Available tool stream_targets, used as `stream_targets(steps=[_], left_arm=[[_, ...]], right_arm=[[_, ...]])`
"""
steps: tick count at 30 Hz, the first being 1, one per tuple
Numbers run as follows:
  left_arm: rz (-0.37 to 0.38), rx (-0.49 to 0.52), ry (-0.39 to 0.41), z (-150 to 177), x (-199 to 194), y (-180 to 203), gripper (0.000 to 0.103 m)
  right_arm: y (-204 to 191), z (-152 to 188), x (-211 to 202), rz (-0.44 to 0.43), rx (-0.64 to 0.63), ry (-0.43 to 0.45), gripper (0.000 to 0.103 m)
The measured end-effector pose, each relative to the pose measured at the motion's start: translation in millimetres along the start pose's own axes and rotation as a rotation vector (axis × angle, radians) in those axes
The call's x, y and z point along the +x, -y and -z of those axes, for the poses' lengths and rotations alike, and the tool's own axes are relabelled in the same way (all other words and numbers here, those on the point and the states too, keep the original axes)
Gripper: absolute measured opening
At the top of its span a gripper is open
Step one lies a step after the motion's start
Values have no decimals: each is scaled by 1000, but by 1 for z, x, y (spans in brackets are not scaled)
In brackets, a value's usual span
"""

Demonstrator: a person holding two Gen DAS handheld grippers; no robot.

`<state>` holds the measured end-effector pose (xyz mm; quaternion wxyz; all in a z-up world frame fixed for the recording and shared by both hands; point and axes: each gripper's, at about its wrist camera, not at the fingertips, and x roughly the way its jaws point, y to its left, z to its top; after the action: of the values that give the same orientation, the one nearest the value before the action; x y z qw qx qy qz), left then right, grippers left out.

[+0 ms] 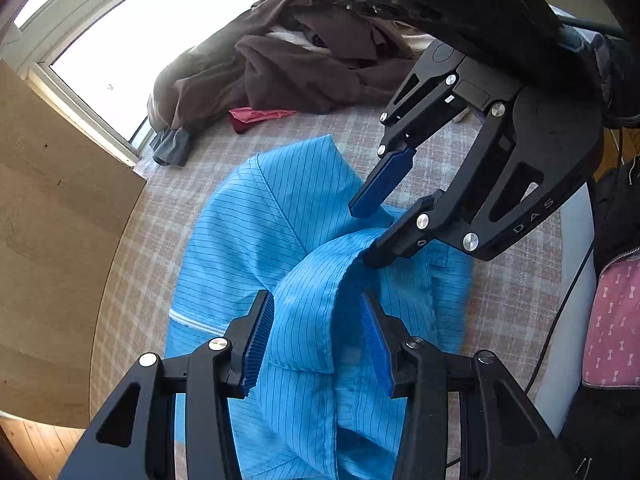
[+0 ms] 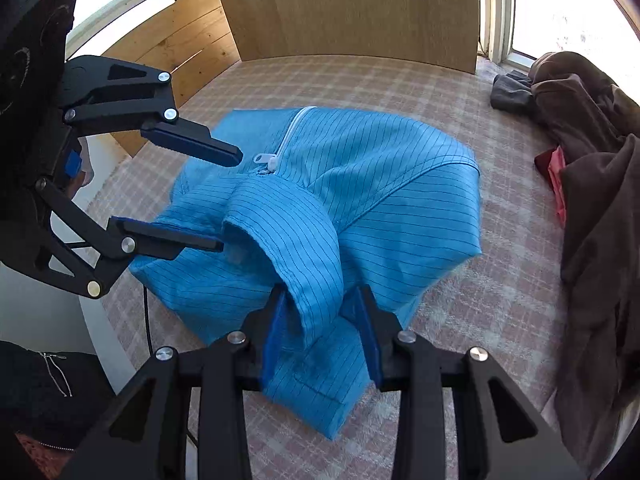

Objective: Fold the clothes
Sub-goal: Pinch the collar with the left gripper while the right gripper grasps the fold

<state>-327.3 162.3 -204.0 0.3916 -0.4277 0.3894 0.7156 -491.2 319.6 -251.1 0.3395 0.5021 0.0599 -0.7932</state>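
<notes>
On the plaid-covered bed (image 2: pixel 460 312), mid-surface, a blue pinstriped zip-front garment (image 2: pixel 380 184) lies partly bundled; left claw (image 1: pixel 316 344) and right claw (image 2: pixel 320 332) both stand apart around its raised sleeve fold. Brown clothes (image 2: pixel 592 184) remain heaped at the far edge.

Bright blown-out window (image 1: pixel 160 32) daylight, fisheye-warped edges.

Each black claw (image 1: pixel 316 344) has ribbed blue pads (image 1: pixel 258 344), silver screws and white "DAS" lettering.
</notes>
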Motion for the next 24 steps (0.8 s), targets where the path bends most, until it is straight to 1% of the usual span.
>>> stream_targets(steps=[2, 3, 4, 5, 6, 7, 8, 10, 11, 14, 17, 21, 24], left_arm=[[49, -9, -27, 0, 3, -10, 35], [74, -14, -40, 1, 4, -15, 25], [99, -19, -53, 1, 5, -20, 22], [117, -16, -61, 0, 4, -24, 21], [127, -7, -67, 0, 3, -28, 19], [136, 9, -74, -2, 1, -30, 15], [146, 25, -81, -3, 0, -33, 14], [161, 68, -99, -8, -3, -35, 14], [176, 90, -106, -11, -4, -36, 14], [173, 153, -145, -20, -1, -42, 14], [170, 184, -179, -30, 8, -53, 17], [185, 187, -216, -40, 36, -72, 17], [161, 125, -237, -38, 58, -88, 17]], right_arm=[[6, -3, 2, -32, 25, 25, 34], [8, -5, 2, -53, 33, 37, 34], [8, -6, 4, -77, 30, 41, 34], [9, -8, 5, -102, 25, 44, 34], [9, -9, 6, -126, 19, 47, 34], [10, -12, 9, -153, 17, 38, 31], [10, -14, 12, -179, 15, 27, 22], [10, -17, 15, -206, -2, 15, 11], [9, -18, 17, -218, -11, 9, 9], [15, -22, 22, -356, 25, -25, 7], [19, -22, 31, -425, 53, -61, 7], [24, -22, 43, -509, 87, -111, 7], [27, -22, 52, -572, 113, -149, 8]])
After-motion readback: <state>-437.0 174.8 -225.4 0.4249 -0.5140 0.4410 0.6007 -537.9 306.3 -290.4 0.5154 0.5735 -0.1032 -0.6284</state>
